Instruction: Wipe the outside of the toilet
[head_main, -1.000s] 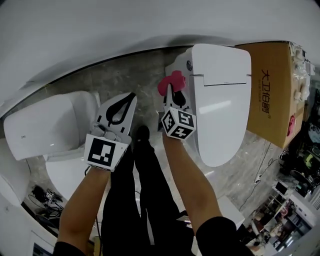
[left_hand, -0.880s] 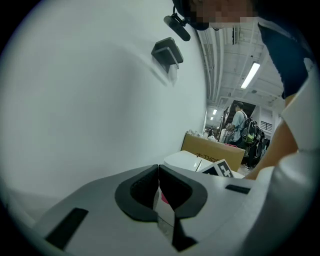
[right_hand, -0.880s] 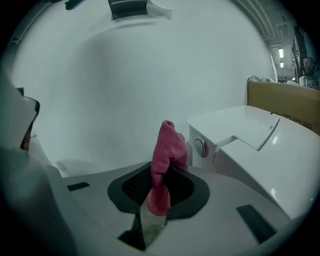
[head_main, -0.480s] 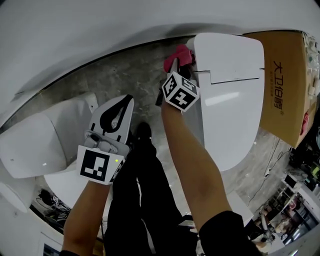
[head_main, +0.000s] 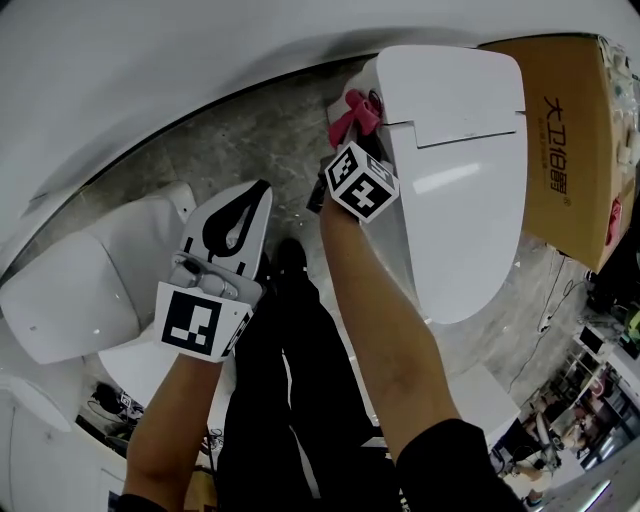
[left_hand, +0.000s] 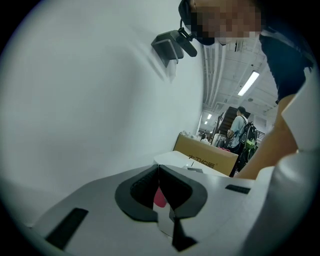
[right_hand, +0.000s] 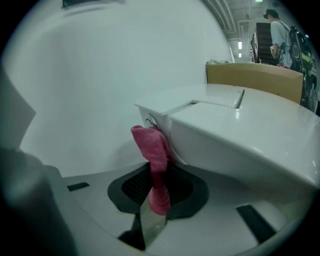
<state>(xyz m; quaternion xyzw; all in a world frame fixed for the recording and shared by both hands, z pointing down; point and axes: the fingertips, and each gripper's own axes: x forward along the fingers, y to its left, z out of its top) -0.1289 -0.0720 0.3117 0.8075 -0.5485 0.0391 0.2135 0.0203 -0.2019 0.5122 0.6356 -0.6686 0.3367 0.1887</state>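
While tight on pink cloth (right_hand: 152, 150) at toilet (head_main: 450, 180), right hand-held gripper (right_hand: 157, 180); left hand-held gripper (left_hand: 159, 170) closed; grey floor (head_main: 240, 140).

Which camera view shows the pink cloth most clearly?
The right gripper view: the pink cloth is pinched in the right gripper's fingers, touching the toilet. The head view shows it small, from above; the left gripper view, only a pink sliver.

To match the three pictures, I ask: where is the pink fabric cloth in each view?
Head view: pink cloth top centre, against the glossy white toilet's left side.
Left gripper view: probably the small pink patch low centre.
Right gripper view: centre, in the right gripper's jaws.
Shared landmark: brown cardboard box.
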